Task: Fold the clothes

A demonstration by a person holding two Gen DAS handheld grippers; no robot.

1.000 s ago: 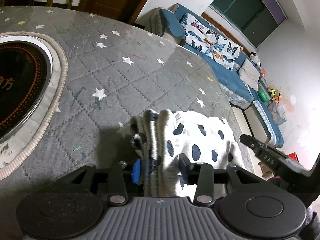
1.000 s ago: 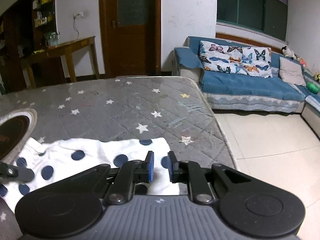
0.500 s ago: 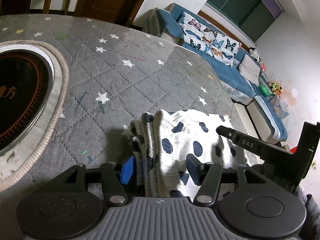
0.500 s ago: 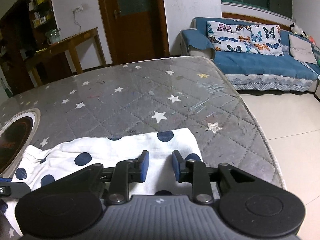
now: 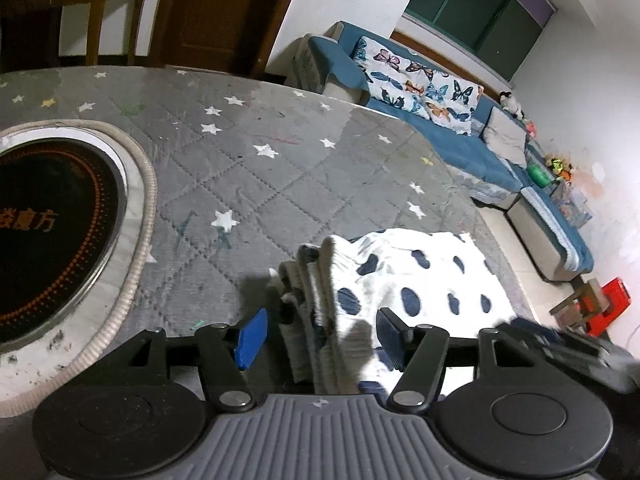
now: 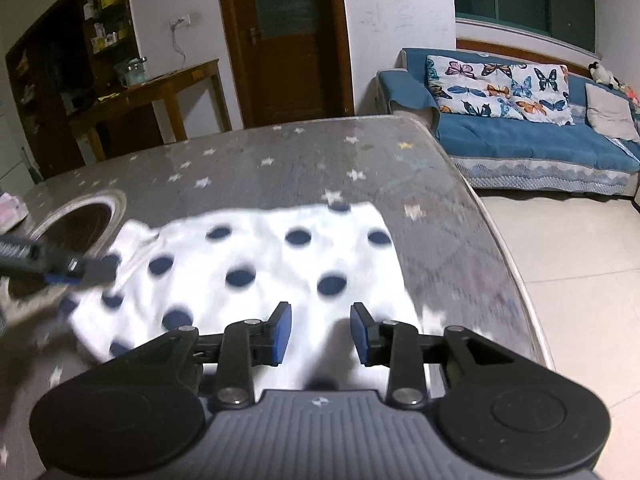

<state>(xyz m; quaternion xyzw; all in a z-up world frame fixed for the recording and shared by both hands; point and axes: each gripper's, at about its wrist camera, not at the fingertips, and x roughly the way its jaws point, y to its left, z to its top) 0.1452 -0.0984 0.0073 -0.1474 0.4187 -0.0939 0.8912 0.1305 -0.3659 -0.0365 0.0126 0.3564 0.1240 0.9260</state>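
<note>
Both grippers are now opened: the left gripper (image 5: 320,334), clamped on the garment's ribbed edge a second ago, is spread wide around it, and the right gripper (image 6: 320,330) is parted above the cloth's near edge. The garment (image 6: 256,264), white with navy dots, is laid flat on the star-quilted table (image 6: 280,176) near its right edge, its long axis running left to right in the right view. The bunched ribbed edge (image 5: 310,308) is seen only in the left view, pointed toward the inset cooktop (image 5: 52,232). The far edge and full spread are shown only in the right view, blurred.
</note>
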